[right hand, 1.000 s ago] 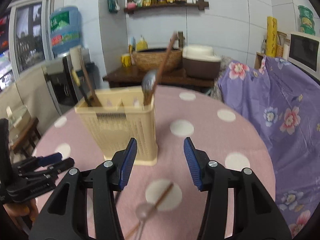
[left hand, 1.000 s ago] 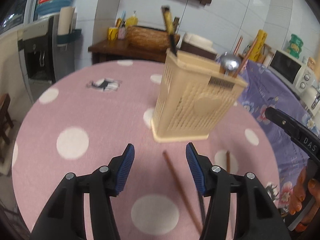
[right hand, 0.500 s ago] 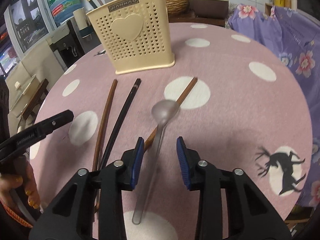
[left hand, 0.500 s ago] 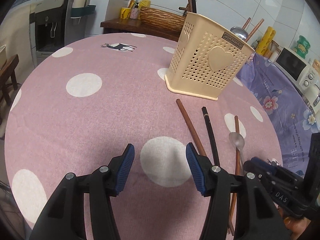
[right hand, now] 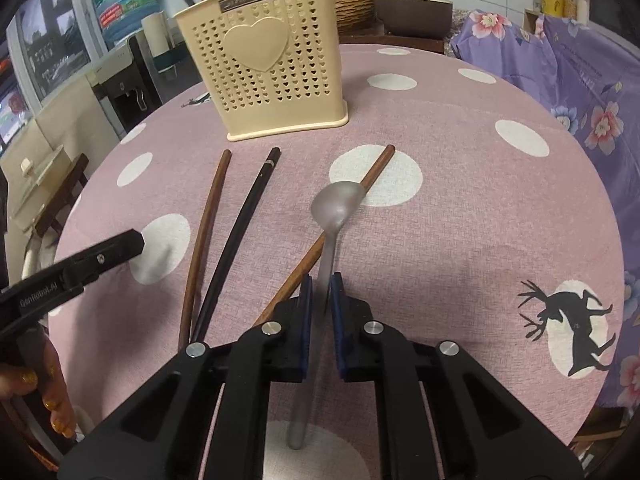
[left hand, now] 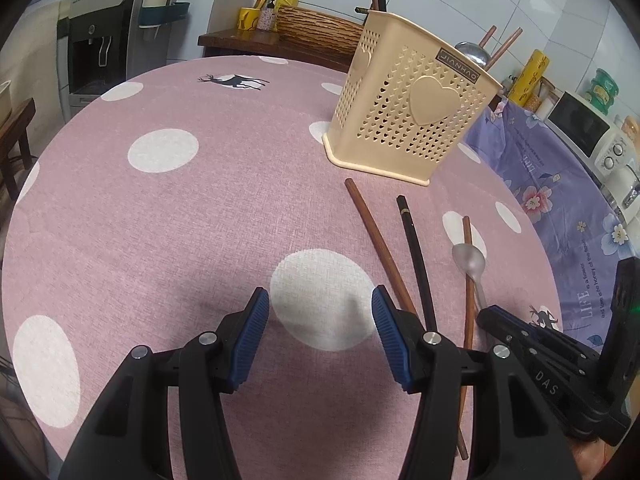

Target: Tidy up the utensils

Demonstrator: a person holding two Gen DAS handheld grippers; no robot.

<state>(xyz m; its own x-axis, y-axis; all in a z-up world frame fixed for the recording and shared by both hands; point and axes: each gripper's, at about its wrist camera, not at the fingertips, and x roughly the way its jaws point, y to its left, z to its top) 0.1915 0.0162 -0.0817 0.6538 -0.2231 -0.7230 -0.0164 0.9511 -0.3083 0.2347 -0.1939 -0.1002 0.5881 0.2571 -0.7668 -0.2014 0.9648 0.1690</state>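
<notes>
While the right gripper [right hand: 320, 294] pinches the spoon [right hand: 334, 208], left gripper [left hand: 320, 332] fingers gape over bare tablecloth [left hand: 160, 220].

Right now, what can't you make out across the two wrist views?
- Right view: whether the right gripper truly pinches the spoon; its pads hide the contact.
- Both views: lower ends of the chopsticks, behind the gripper bodies.
- Both views: inside of the holder; its walls hide how the utensils stand.
- Left view: spoon handle, behind the right gripper.
- Left gripper: open, holding nothing.
</notes>
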